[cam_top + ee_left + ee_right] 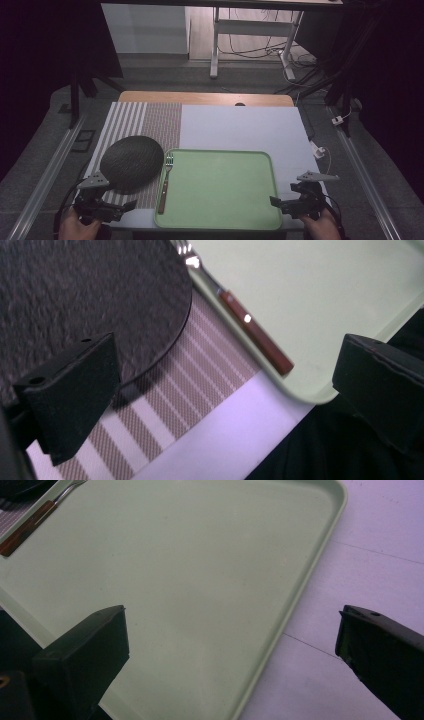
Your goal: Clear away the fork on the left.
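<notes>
**Fingers apart on both grippers at the near edge of the bench**

Fingers (75, 390) of the left gripper (131, 205) stand wide apart with nothing between them. In the left gripper view they frame the near edge of a dark round placemat (85, 295), a striped woven mat (165, 405) and the near left corner of a light green tray (310, 300). The right gripper (274, 201) is spread just as wide and holds nothing; in its own view one finger (85, 655) hangs over the tray's near part, the other (385, 655) over the pale bench surface (380, 535) beside the tray's right rim.

A fork (165, 182) with a reddish-brown wooden handle lies along the left edge of the tray (225, 185), tines pointing away from the person and handle end toward the near rim. It rests inside the tray, just beside the rim. The round placemat (132, 163) lies on the striped mat (140, 125), its right edge close to the tray's left rim and near the fork's tines.

From the high view, the left gripper hovers at the near left of the bench (240, 127), below the round placemat and left of the tray. The right gripper sits at the tray's near right corner. Both are apart from the fork; the left is the nearer one.
</notes>
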`<state>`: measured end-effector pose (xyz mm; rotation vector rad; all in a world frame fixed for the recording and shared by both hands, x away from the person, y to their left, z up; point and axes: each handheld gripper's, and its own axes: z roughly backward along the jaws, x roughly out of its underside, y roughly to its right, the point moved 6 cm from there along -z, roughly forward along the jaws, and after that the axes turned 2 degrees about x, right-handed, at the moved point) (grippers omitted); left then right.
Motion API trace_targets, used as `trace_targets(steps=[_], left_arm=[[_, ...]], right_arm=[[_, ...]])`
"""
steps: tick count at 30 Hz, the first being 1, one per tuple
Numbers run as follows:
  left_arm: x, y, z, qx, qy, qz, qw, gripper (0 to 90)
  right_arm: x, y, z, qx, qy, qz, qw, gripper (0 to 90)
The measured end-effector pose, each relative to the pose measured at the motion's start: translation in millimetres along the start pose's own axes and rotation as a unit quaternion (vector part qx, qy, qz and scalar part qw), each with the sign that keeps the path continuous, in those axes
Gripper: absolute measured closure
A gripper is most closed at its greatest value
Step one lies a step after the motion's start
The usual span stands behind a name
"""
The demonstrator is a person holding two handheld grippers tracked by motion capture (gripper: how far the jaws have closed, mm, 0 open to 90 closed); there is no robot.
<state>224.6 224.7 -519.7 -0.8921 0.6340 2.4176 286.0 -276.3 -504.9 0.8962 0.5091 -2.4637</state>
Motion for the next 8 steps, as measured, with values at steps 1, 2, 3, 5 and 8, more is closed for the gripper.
trace_targets(steps=[1,2,3,5,8], left_arm=[[0.3,0.4,0.6,-0.001,0.001,-0.001,1.0000,0.0],[1.0,0.5,0.6,-0.001,-0.001,-0.001,1.0000,0.0],[1.6,0.5,0.4,-0.003,-0.004,-0.001,1.0000,0.0],[1.7,0.7,-0.4,-0.008,-0.007,-0.002,0.9999,0.0],[0.8,1.3,-1.8,-0.005,-0.011,-0.004,0.9999,0.0]], right_arm=[[-0.1,0.0,-0.1,0.002,0.000,0.000,1.0000,0.7],[-0.1,0.0,-0.3,0.001,0.000,0.000,1.0000,0.7],[-0.1,-0.1,-0.5,0.002,0.000,0.000,1.0000,0.7],[-0.2,-0.4,-0.4,0.002,0.001,0.000,1.0000,0.7],[0.1,0.2,-0.8,0.003,0.000,0.002,1.0000,0.7]])
